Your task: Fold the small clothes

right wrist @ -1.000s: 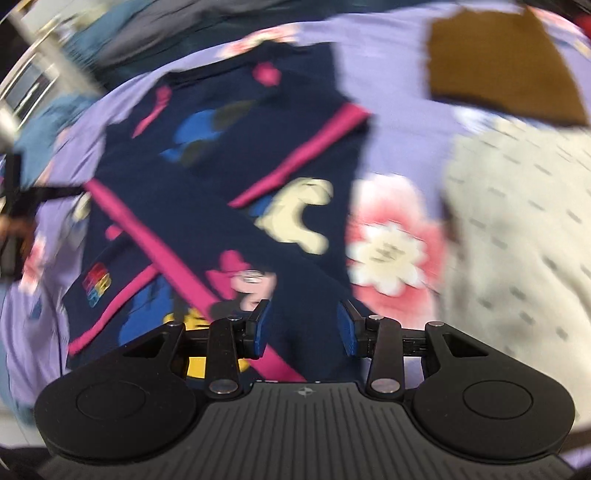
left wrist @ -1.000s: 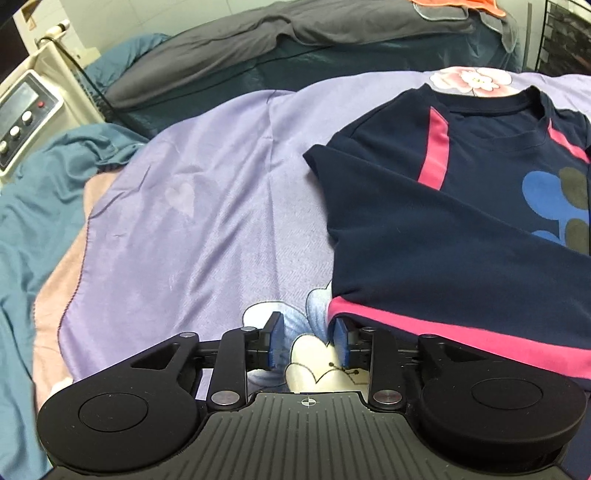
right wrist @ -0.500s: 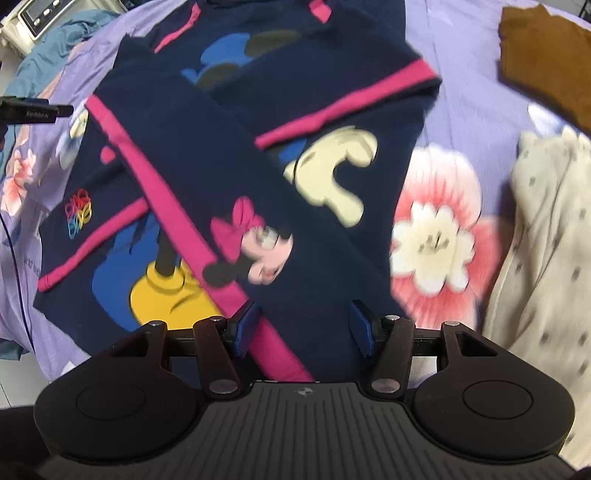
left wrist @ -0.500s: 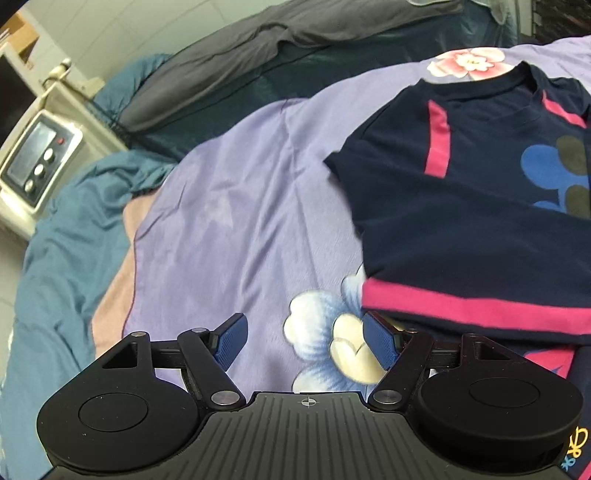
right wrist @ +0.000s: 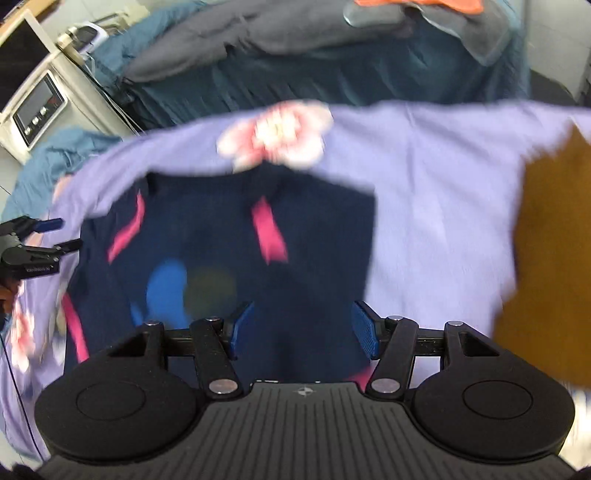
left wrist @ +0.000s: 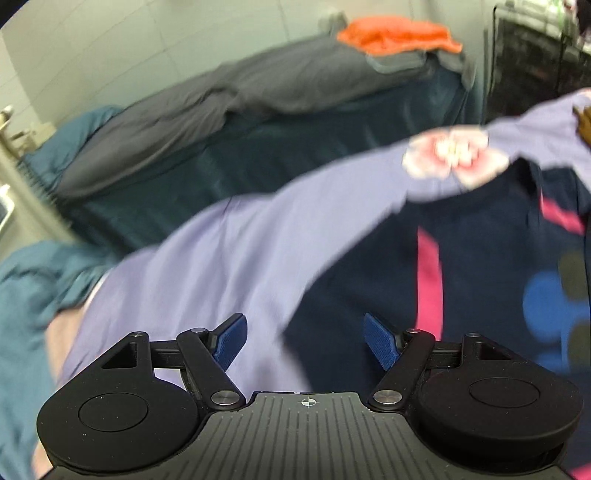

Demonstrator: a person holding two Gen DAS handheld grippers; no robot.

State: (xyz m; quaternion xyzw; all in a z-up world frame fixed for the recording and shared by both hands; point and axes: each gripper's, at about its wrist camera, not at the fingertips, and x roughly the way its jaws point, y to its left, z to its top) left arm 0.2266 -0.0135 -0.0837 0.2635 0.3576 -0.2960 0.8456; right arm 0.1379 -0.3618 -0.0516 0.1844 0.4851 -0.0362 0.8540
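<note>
Both my left gripper (left wrist: 306, 343) and right gripper (right wrist: 302, 328) have their fingers spread wide, holding nothing. The navy shirt (right wrist: 236, 251) lies on the purple bedsheet (right wrist: 436, 192), filling the centre of the right view. I'd judge it partly folded, with more folds left. A brown garment (right wrist: 550, 258) waits at right.

One navy shirt (right wrist: 236, 236), one brown garment (right wrist: 550, 266), one orange cloth (left wrist: 395, 33), two grippers.
</note>
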